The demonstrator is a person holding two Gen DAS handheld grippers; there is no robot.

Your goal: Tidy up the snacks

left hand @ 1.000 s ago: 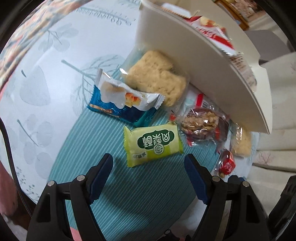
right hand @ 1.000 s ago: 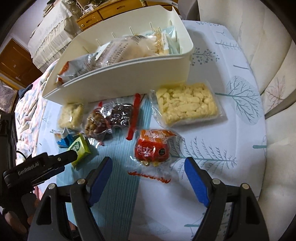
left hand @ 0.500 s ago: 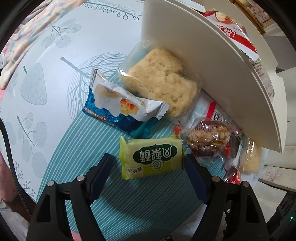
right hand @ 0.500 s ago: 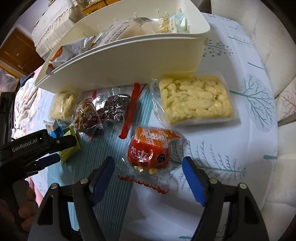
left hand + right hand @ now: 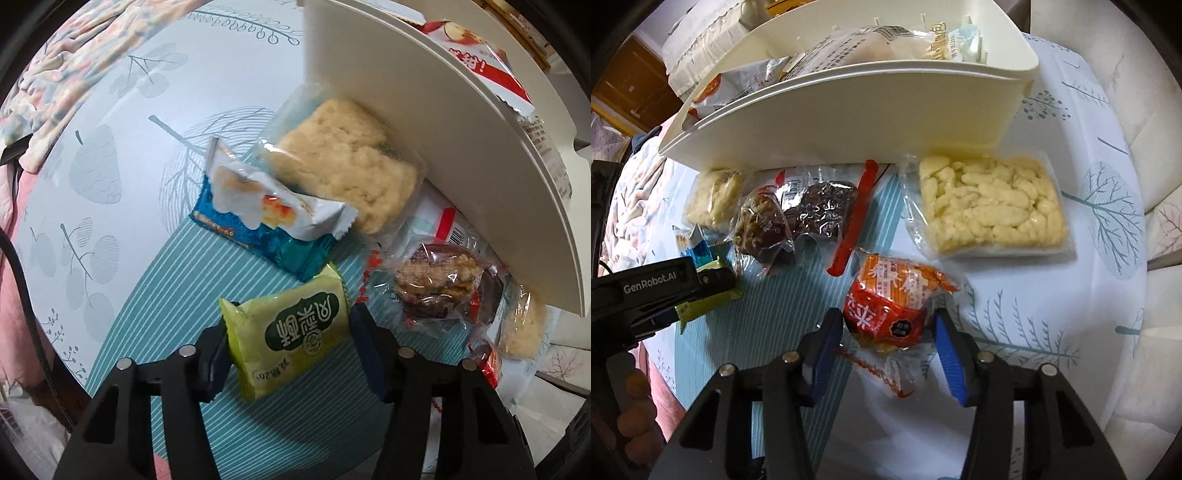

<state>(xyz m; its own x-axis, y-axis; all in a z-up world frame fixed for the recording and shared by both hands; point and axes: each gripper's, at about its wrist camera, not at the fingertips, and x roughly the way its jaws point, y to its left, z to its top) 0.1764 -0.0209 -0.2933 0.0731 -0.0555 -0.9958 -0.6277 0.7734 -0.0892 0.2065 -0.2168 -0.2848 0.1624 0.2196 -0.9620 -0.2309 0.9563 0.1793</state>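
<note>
My left gripper (image 5: 290,347) is shut on a green snack packet (image 5: 291,332), one finger pressing each side of it on the teal striped mat. The packet also shows in the right wrist view (image 5: 709,291), partly behind the left gripper (image 5: 661,291). My right gripper (image 5: 886,343) has its blue pads around an orange-red snack bag (image 5: 895,299), touching or nearly touching both sides. The cream storage bin (image 5: 849,99) stands behind the snacks with several packets inside; its wall also shows in the left wrist view (image 5: 436,122).
A blue-white wafer packet (image 5: 266,218), a pale rice cake (image 5: 347,170) and a walnut-date pack (image 5: 439,284) lie beside the bin. A large bag of puffed sticks (image 5: 990,206) and dark date packs (image 5: 798,214) lie ahead. A sofa (image 5: 1145,110) borders the table.
Both grippers moved forward and down onto their packets and closed. The left one went from open to clamped on the green packet; the right one narrowed around the orange-red bag.
</note>
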